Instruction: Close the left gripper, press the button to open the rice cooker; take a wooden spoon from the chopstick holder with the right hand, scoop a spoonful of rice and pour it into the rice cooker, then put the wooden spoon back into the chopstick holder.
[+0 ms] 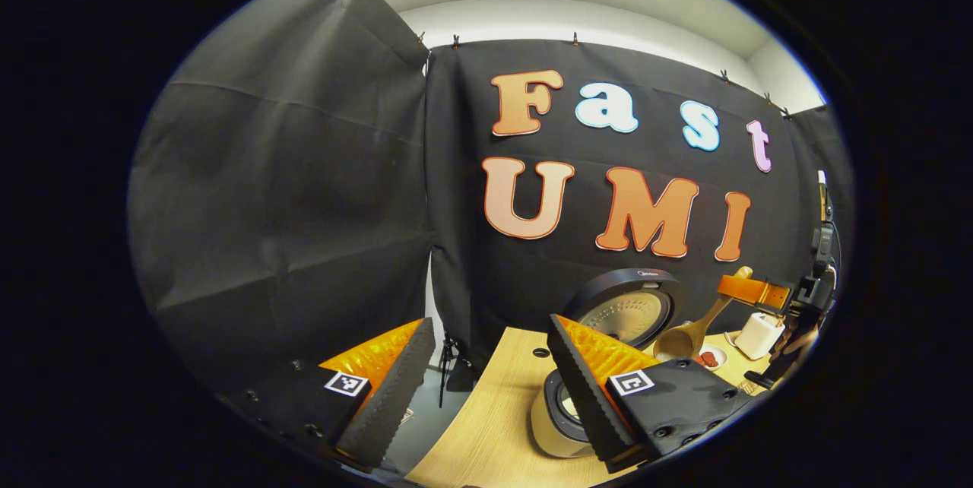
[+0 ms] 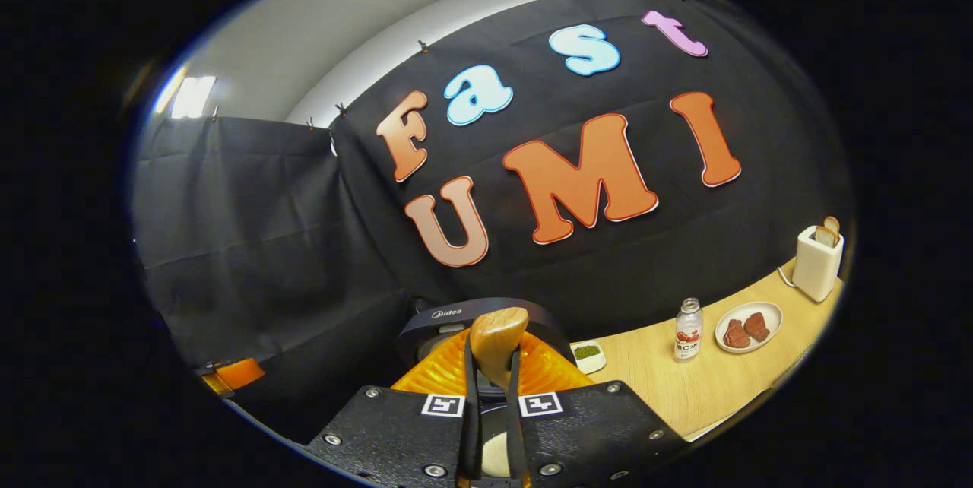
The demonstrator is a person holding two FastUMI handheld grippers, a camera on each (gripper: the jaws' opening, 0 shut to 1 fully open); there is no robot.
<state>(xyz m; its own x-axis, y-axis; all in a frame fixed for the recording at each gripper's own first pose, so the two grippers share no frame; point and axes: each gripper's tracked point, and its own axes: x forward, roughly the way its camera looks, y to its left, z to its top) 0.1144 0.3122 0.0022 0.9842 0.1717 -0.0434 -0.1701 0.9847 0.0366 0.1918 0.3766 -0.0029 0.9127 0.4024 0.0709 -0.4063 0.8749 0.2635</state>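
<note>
The rice cooker (image 1: 559,419) stands open on the wooden table, its round lid (image 1: 627,309) raised. My left gripper (image 1: 486,389) is open and empty, held up in front of the cooker and to its left. A wooden spoon (image 1: 688,336) hangs tilted, bowl down, just right of the lid. The right gripper (image 1: 752,292) holds the spoon by its handle. In the right gripper view, my right gripper (image 2: 494,370) is shut on the spoon's handle (image 2: 498,340), with the cooker's lid (image 2: 456,317) right behind it. What the spoon's bowl carries is hidden.
A white toaster (image 2: 817,260) with bread, a plate of meat (image 2: 749,327), a small bottle (image 2: 688,340) and a little dish of green stuff (image 2: 587,355) stand on the table (image 2: 646,381) right of the cooker. Black cloth walls close off the back and left.
</note>
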